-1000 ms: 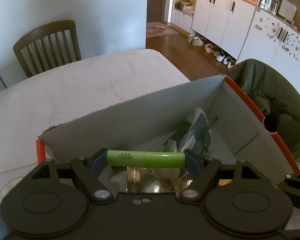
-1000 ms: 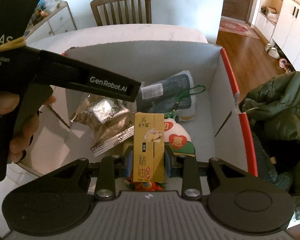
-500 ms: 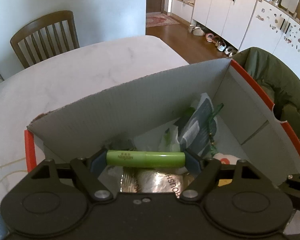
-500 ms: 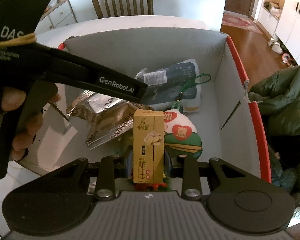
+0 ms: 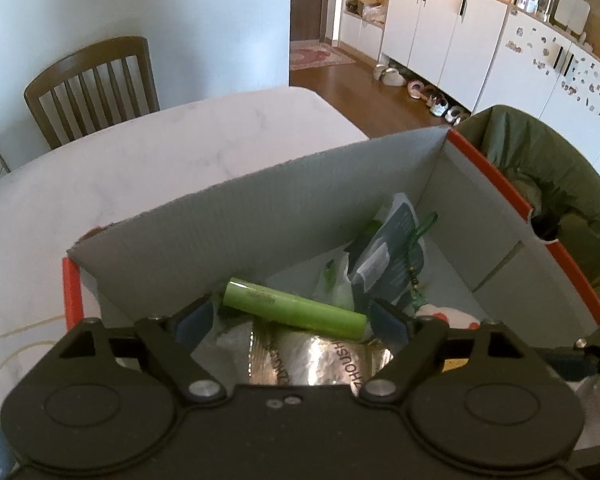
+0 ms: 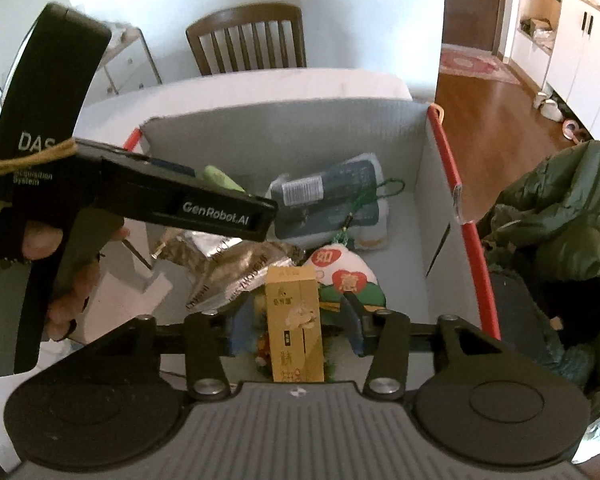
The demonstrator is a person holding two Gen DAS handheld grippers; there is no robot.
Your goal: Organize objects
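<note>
- We see the left claw (image 5: 292,318) spread wide over the open cardboard box (image 5: 204,232); its blue pads stand clear of the green tube (image 5: 294,308), which lies tilted between them, free of both, above the box contents.
- We see the right claw (image 6: 296,326) parted as well; the yellow carton (image 6: 296,334) stands upright in the gap, with space showing on both sides, so neither pad grips it.
- Below the left claw, a silver foil pouch (image 5: 320,356) lies in the box; beyond it we note a dark printed packet (image 5: 392,256) with a green cord.
- In the right wrist view, a red, white and green plush charm (image 6: 346,280) sits just beside the yellow carton.
- A hand (image 6: 60,272) holds the left device's grip at the picture's left.
- The box rests on the white marble worktop (image 5: 140,160); a wooden chair (image 5: 92,92) stands at its far side, and a green jacket (image 6: 556,216) lies beside the box's red-edged right wall.
</note>
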